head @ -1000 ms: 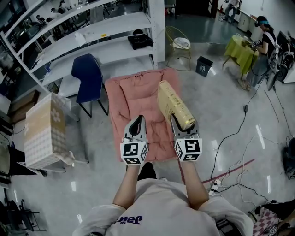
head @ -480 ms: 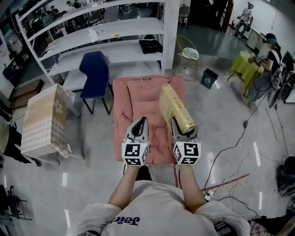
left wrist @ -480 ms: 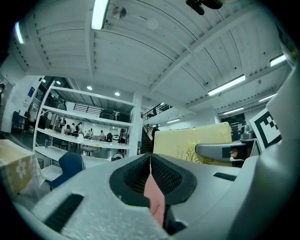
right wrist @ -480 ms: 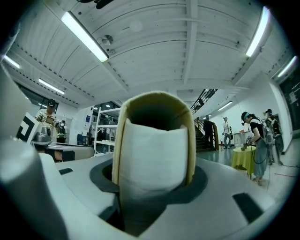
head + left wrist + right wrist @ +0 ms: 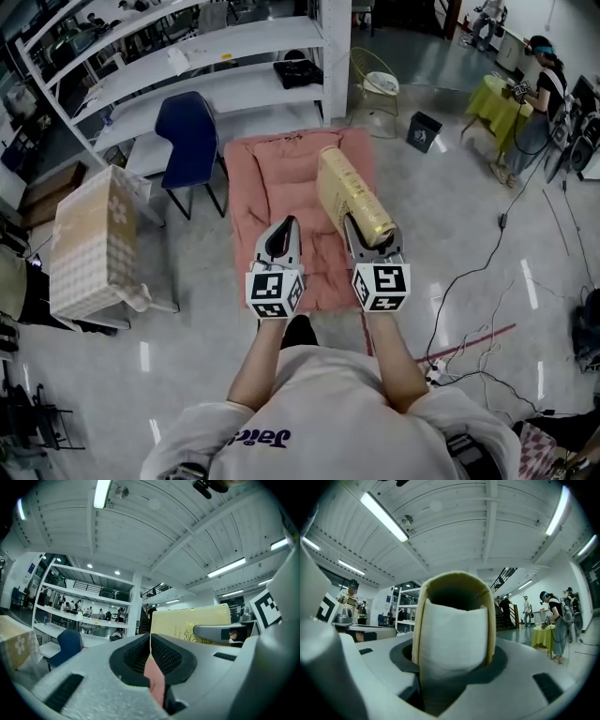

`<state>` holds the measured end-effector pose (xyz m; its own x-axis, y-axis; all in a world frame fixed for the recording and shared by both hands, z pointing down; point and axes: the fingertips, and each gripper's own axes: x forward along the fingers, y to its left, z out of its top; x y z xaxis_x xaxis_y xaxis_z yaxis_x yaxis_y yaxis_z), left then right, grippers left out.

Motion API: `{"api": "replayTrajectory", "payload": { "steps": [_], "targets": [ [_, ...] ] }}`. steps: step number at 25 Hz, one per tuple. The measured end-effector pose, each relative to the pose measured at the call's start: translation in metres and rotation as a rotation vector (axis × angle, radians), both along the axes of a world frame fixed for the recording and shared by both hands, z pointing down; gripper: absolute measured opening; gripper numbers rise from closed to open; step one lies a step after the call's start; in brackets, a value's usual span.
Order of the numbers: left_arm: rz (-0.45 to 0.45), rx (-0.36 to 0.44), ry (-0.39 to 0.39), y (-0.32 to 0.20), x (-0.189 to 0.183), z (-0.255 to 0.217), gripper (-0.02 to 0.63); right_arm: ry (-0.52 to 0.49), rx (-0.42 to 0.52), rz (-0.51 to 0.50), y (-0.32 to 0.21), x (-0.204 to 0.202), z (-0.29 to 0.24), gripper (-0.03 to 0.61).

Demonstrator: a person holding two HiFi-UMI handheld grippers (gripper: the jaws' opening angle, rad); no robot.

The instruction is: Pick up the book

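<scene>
**Book clamped in your right tongs, over the pink mat**

Your right tongs (image 5: 367,236) are clamped on the near end of the thick hardcover book with the pale yellow cover (image 5: 345,187). In the right gripper view its white page block and curved spine fill the gap between the two jaws, which press on both covers. The book points away from you, held over the pink quilted mat (image 5: 277,183) spread on the glossy grey floor (image 5: 450,244). Your left tongs (image 5: 286,230) sit just beside it on the left, jaws together at the tips and gripping nothing. Beyond the mat stand a dark blue chair (image 5: 187,131) and a white shelving rack (image 5: 225,80).
</scene>
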<state>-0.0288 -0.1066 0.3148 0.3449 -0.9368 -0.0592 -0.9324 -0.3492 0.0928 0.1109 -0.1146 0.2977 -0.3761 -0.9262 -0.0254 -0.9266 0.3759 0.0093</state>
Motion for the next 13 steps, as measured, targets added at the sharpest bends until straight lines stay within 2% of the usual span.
{"api": "replayTrajectory", "payload": {
  "steps": [13],
  "targets": [
    [0.023, -0.035, 0.004, -0.005, 0.003, 0.020, 0.017, -0.007, -0.023, 0.025, -0.005, 0.005, 0.016, 0.233]
  ]
}}
